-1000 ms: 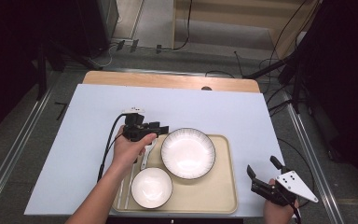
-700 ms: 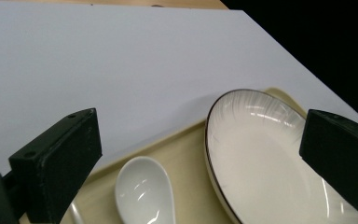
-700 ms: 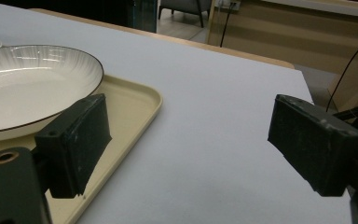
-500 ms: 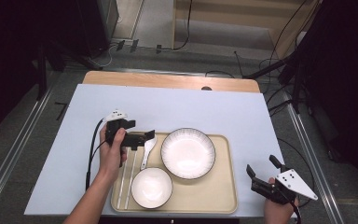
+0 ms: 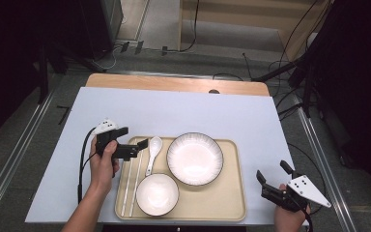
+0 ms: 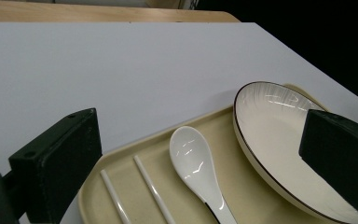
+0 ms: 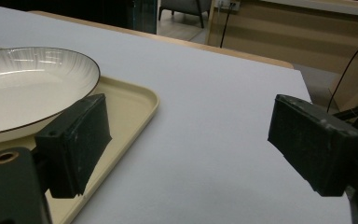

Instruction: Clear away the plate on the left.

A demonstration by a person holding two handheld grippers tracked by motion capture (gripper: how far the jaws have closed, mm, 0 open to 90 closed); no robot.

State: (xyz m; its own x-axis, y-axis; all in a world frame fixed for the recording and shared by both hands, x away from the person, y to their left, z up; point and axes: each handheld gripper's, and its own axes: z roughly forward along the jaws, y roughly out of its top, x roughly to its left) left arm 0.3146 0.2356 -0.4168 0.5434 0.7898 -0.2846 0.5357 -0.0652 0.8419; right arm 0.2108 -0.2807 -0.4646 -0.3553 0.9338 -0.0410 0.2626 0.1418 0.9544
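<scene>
A beige tray (image 5: 222,203) holds a white dark-rimmed plate (image 5: 194,158), a small white bowl (image 5: 157,194), a white spoon (image 5: 152,152) and a pair of white chopsticks (image 5: 130,186). My left gripper (image 5: 134,140) hovers at the tray's left rim, pointing right. Its jaws have just been opening and now stand wide with nothing between them. In the left gripper view, the left gripper (image 6: 199,121) looks over the spoon (image 6: 193,158), the chopsticks (image 6: 154,191) and the plate (image 6: 279,140). My right gripper (image 5: 273,173) rests open right of the tray; the right gripper (image 7: 189,107) frames bare table.
The white table cover (image 5: 174,111) stretches behind the tray, with a wooden strip (image 5: 174,83) along the far edge. A black cable (image 5: 83,159) trails from the left gripper. Metal rails and dark floor flank the table on both sides.
My left gripper has drawn back to the left from over the tray beside the plate. The spoon it covered now lies in plain sight on the tray. The right gripper has stayed put.
</scene>
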